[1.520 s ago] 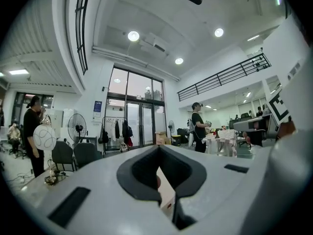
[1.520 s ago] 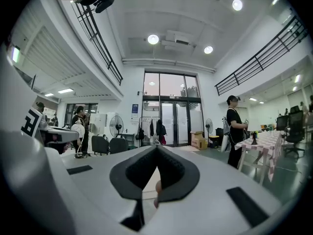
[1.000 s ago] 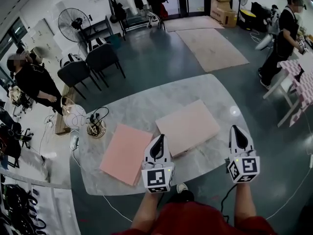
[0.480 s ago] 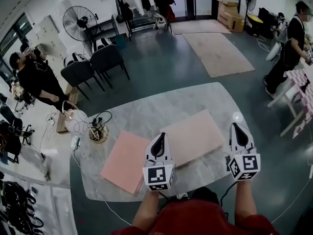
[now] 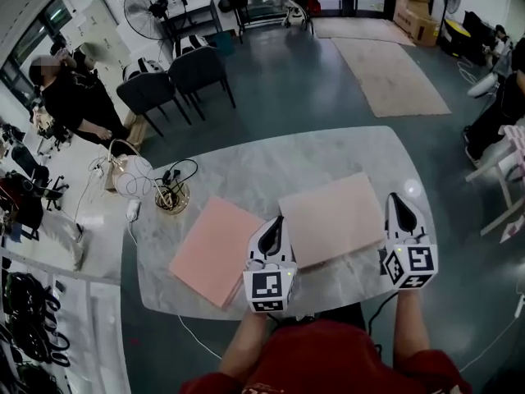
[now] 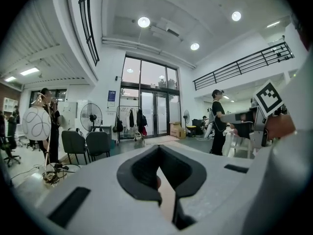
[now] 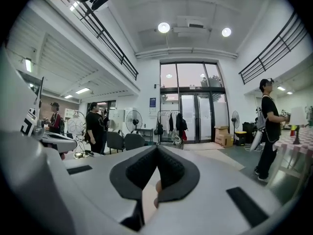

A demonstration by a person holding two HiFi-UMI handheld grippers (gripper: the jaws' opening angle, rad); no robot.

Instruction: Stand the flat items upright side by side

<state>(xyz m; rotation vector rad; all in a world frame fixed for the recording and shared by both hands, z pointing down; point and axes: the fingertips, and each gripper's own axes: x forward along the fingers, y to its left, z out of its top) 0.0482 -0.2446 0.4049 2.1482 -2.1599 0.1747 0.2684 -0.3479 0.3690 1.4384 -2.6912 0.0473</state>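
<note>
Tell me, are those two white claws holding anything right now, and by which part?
Nothing is held. The left gripper and the right gripper are both shut and empty; the pink boards lie flat on the table.

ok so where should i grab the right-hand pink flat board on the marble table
Probably the near long edge of the right-hand pink flat board, coming from the person's side. It lies flat on the marble table, so only its edges offer a grip, and that edge is the closest.
</note>
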